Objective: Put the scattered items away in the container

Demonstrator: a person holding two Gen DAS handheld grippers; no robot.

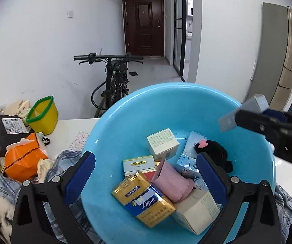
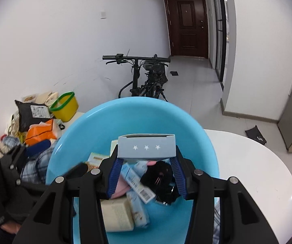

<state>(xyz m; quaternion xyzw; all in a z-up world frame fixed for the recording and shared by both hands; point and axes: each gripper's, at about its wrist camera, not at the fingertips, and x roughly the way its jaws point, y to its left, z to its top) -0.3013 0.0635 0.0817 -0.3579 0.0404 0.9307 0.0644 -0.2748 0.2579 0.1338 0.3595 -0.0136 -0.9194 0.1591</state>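
Grey-blue box with three stars (image 2: 147, 147) clamped across its width in the jaws of the right gripper (image 2: 147, 169), long axis crosswise, hanging above the blue basin (image 2: 209, 152), already part-filled. Left gripper (image 1: 146, 173) over the same basin, jaws released, nothing between.

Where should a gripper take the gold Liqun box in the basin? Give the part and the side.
Grip the gold Liqun box across its two long narrow sides, coming from above. It lies flat and tilted on top of the pile in the blue basin, broad face up. The pink roll crowds its right edge, so approach slightly from the left, probably.
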